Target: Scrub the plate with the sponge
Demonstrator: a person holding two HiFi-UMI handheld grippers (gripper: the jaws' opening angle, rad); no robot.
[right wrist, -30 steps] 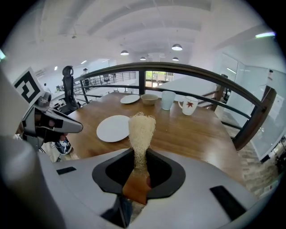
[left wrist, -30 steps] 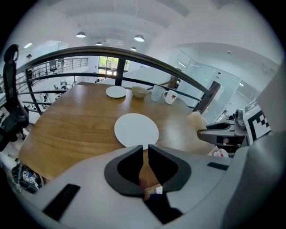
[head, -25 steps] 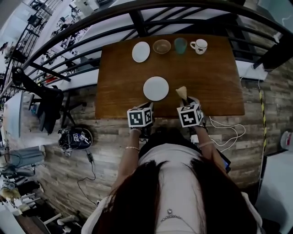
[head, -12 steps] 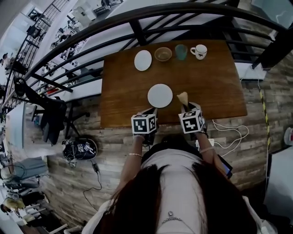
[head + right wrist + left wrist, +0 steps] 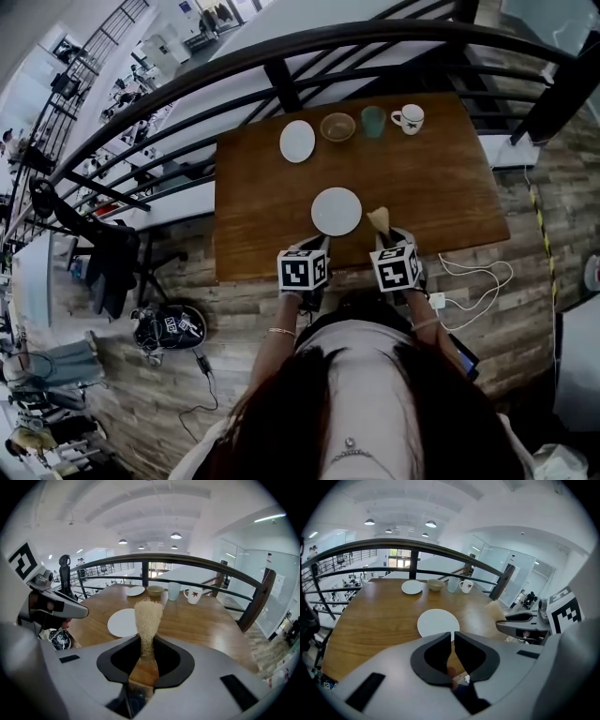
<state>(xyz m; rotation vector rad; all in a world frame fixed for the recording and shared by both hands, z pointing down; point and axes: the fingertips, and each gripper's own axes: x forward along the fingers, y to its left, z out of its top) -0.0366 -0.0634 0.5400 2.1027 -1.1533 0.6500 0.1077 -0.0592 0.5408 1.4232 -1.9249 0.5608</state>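
Right gripper view: right gripper (image 5: 146,641) pinches loofah sponge (image 5: 148,615); left gripper (image 5: 453,639) jaws pressed together, empty; white plate (image 5: 336,211) near wooden table (image 5: 258,187) front edge.

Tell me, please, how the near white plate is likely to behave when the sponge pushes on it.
The plate lies loose on the wooden table, so it would probably slide unless steadied. It looks ceramic, so likely stiff but breakable. Being flat, it seems unlikely to tip.

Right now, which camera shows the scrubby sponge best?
The right gripper view: the sponge stands big and central, pinched between the jaws of the right gripper, fibres clear. The head view shows it only as a small tan wedge; the left gripper view, as a blurry pale lump at the right.
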